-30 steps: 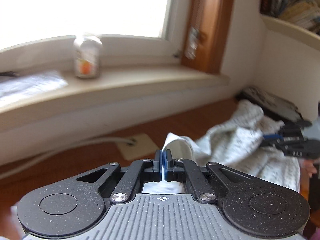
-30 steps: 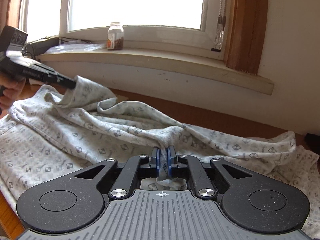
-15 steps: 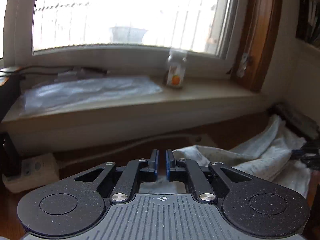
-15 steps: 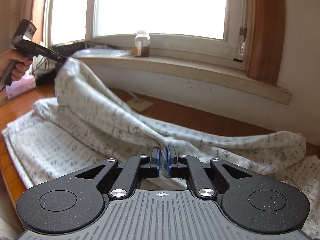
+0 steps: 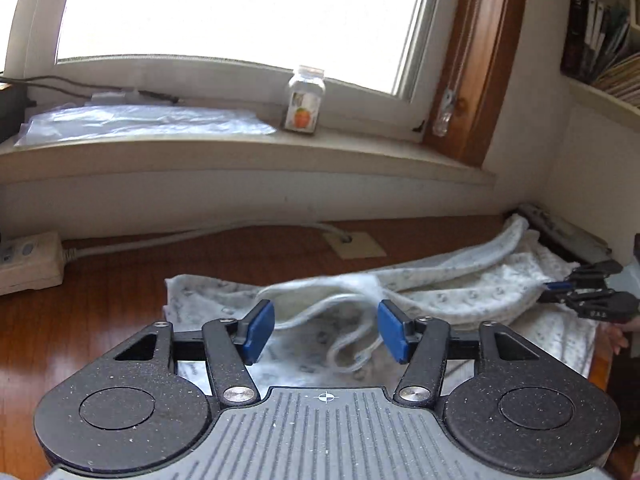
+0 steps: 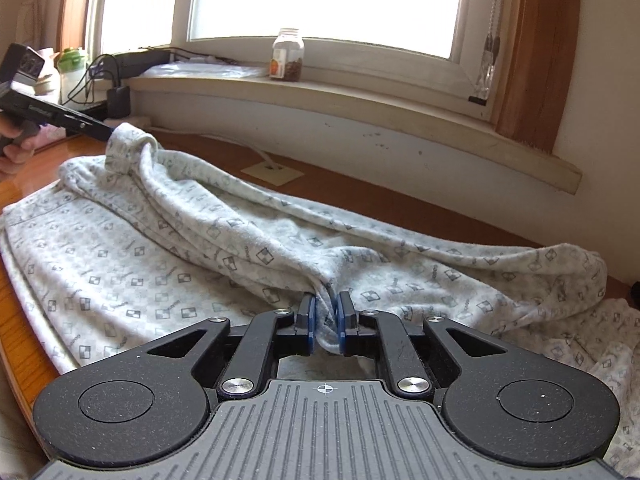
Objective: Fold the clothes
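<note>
Across the brown desk (image 6: 420, 204) the patterned garment (image 6: 168, 248) stretches lengthwise between both grippers. Right gripper (image 6: 326, 320) pinches a bunched fold at one end; left gripper (image 5: 326, 330), spread wide, hovers just above the opposite end, holding nothing.

A glass jar (image 5: 305, 100) with an orange label stands on the pale windowsill (image 5: 248, 148), beside a sheet of clear plastic (image 5: 136, 120). On the wooden worktop (image 5: 92, 312) a white power strip (image 5: 30, 258) sits at the left, its cable (image 5: 192, 234) running to a beige plate (image 5: 354, 245). Books (image 5: 600, 36) fill a shelf at the right
</note>
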Available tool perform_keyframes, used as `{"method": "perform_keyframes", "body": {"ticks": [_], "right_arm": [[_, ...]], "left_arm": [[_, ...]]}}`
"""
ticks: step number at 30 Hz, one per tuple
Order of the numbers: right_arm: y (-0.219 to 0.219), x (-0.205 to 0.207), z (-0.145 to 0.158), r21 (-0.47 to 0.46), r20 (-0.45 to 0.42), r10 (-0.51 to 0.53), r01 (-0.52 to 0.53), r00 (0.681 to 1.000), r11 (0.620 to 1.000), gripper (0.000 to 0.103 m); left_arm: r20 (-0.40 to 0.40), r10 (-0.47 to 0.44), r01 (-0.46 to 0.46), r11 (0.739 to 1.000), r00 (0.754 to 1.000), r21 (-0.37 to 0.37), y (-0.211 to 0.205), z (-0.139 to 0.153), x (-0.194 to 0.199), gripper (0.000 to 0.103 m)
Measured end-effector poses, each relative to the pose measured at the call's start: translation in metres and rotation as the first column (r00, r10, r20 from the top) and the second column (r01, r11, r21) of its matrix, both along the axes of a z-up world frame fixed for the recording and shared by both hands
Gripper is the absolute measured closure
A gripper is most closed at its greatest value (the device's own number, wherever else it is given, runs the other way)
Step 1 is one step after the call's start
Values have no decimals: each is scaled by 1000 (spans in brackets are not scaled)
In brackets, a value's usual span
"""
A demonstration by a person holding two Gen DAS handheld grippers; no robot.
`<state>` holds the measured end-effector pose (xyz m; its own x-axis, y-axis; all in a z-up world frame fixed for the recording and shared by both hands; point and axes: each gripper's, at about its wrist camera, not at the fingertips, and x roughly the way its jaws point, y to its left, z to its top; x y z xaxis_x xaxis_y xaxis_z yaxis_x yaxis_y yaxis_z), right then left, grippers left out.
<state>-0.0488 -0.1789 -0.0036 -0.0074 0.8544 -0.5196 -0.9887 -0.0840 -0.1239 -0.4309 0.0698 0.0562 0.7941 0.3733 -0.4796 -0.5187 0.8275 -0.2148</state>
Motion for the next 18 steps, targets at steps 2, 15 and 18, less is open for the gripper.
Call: {"method": "perform_keyframes", "body": {"ticks": [2,15,18], "right_arm": [[0,0,-2,0,-2,-5,5,1000,1000,91],[-3,10,-11,35,-80,-23,26,997,999,88],[-5,9,-9,52,-67,-21,24,998,998,93]], "left_arm": [[28,22,-23,1000,999,6,-3,4,-2,37],[-79,-31,27,998,996,-54,-2,-26,24,57],[-69,-40,36,997,997,-63,3,-17,15,96]]}}
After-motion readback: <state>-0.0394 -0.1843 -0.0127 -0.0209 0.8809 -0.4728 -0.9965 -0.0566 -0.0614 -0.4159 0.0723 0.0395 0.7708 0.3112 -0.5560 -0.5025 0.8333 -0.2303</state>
